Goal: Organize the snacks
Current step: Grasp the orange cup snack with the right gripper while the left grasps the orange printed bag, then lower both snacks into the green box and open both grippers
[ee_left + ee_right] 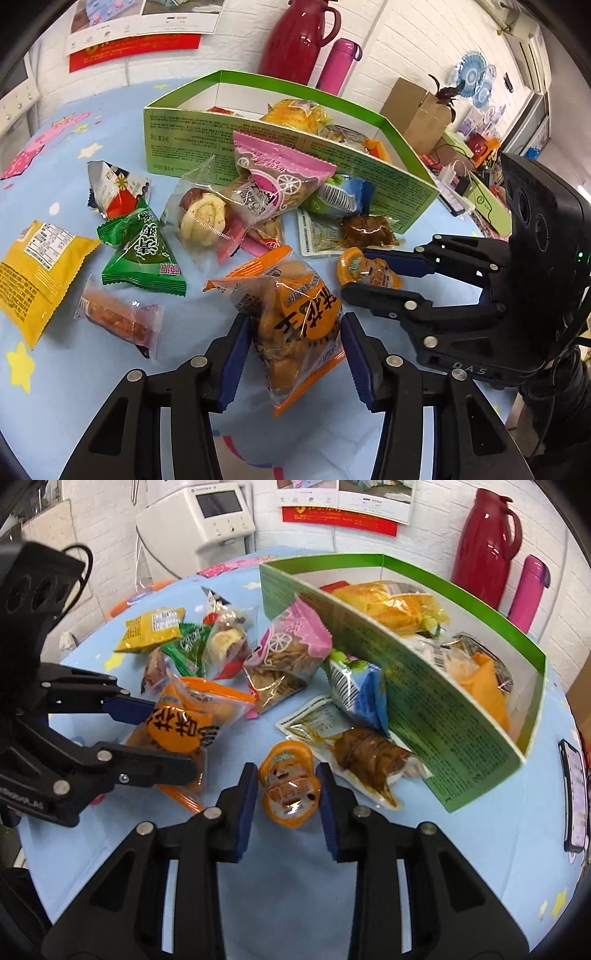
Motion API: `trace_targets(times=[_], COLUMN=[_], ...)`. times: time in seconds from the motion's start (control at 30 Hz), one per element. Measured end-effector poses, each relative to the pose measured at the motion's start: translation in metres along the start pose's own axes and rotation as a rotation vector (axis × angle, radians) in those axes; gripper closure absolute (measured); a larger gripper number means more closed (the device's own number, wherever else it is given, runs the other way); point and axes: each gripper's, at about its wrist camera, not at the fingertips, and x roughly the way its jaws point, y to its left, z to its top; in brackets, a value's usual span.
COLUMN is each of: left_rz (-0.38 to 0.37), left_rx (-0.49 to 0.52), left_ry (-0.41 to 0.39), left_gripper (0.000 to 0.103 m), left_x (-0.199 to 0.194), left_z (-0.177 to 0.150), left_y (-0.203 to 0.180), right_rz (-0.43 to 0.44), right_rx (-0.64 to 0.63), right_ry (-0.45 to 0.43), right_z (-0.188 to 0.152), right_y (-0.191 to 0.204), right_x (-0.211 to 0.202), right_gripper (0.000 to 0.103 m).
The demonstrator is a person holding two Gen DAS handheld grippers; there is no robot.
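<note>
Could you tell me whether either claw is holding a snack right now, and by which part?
Neither grips yet. The left claw straddles the orange bag; the right claw straddles the small orange cup.

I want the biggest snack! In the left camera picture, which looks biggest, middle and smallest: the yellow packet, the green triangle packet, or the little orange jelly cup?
1. yellow packet
2. green triangle packet, looks a little smaller
3. orange jelly cup, clearly smallest

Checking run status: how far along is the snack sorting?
Partly done. A few packets already lie inside the green box. In hand: left claw straddles the orange snack bag, right claw straddles the small orange jelly cup; neither is lifted. Left: about ten packets on the tablecloth, including the pink packet.
</note>
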Motion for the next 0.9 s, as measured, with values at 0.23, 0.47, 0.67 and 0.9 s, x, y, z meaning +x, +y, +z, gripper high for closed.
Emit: trace_targets(times=[0.23,0.47,0.67,0.9], left_rz=[-0.002,0.044,0.088,0.125], left_rx=[0.057,0.089,0.012,-0.032], left_ry=[-0.116,-0.201,-0.223,-0.192], left_gripper=[0.053,0.053,0.053,0.053], left_x=[-0.042,-0.046,-0.018,0.015], left_z=[0.032,0.096,0.146,0.174], left_y=[-0.016,-0.032,-0.012,0.012], right_rz=[-0.005,-0.086,-0.161,-0.172], right_rx=[0.051,0.124,0.174,0.215], right_ry=[-0.164,-0.241,-0.258,-0.23], right_z=[0.019,0.043,0.059,0.07], right_y=[-0.016,-0.044,-0.071,-0.097], right_x=[-0.057,-0.07,-0.061,-0.035], right_gripper=[0.069,0.069,0.069,0.069])
